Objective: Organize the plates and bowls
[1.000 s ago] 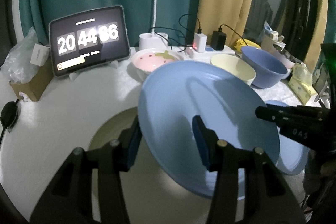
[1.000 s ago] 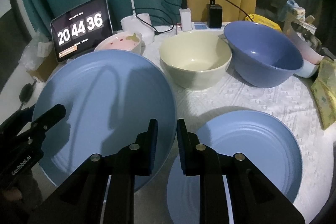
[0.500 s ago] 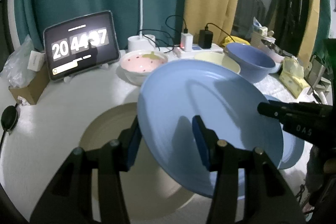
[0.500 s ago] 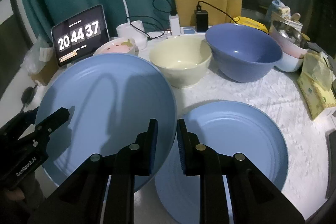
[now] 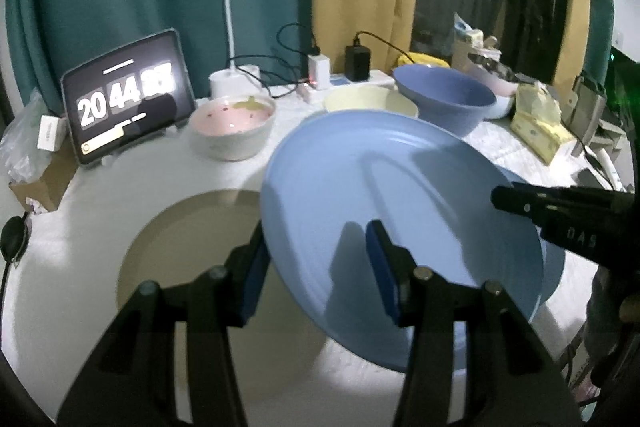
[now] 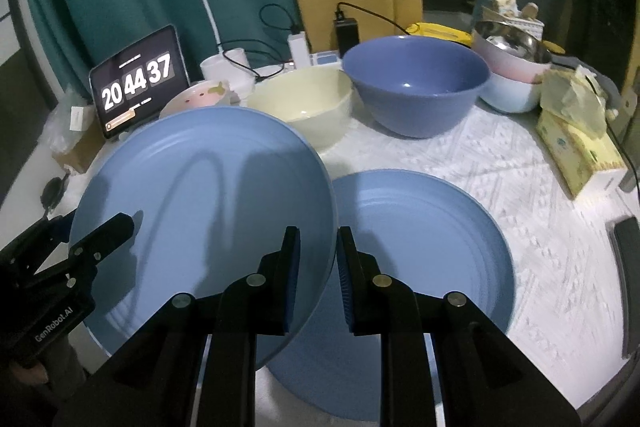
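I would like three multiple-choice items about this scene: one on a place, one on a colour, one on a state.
1. Where is the cream bowl?
A. left of the blue bowl
B. inside it
C. on a plate

2. What colour is the held plate?
A. cream
B. pink
C. blue

3. How is the held plate?
A. flat on the table
B. lifted and tilted, gripped on both sides
C. upside down

Answers: 1 A, the two stand side by side. 2 C, like the flat plate. 3 B, the right gripper and left gripper each clamp its rim.
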Demonstrator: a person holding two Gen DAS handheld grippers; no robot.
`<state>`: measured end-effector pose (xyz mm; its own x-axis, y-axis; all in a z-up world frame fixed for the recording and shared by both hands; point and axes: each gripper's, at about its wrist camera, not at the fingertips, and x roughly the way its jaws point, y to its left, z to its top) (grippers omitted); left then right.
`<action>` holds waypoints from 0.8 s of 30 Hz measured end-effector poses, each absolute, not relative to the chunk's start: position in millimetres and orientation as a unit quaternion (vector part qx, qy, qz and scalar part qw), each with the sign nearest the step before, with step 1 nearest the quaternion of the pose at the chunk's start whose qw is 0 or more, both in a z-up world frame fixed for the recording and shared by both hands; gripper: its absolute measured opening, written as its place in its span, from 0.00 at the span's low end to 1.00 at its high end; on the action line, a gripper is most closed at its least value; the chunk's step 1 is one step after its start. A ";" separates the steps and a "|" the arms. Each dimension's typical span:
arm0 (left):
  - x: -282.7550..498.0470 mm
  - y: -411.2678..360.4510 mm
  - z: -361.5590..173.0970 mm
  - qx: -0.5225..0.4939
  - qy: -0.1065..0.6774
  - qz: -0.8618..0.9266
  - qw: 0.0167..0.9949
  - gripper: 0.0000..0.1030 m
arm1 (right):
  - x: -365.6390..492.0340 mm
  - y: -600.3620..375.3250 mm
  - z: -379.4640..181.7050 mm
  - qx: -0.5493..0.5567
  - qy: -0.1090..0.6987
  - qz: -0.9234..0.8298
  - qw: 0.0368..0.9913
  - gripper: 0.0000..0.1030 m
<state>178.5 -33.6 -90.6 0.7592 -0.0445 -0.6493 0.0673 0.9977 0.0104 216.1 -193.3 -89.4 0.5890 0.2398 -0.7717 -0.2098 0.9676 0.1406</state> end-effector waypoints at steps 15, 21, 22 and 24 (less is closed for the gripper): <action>188.8 -87.9 -104.0 0.049 0.368 -0.057 0.927 0.47 | 209.3 -246.5 -99.0 0.038 0.436 0.094 0.894 0.20; 194.8 -104.3 -113.2 0.059 0.382 -0.067 0.920 0.47 | 207.2 -264.8 -106.3 0.049 0.442 0.080 0.892 0.20; 196.1 -106.5 -114.9 0.060 0.384 -0.069 0.919 0.47 | 207.0 -266.8 -106.9 0.050 0.442 0.079 0.892 0.20; 197.4 -110.8 -117.9 0.064 0.387 -0.071 0.917 0.47 | 207.1 -270.9 -108.3 0.053 0.443 0.075 0.892 0.20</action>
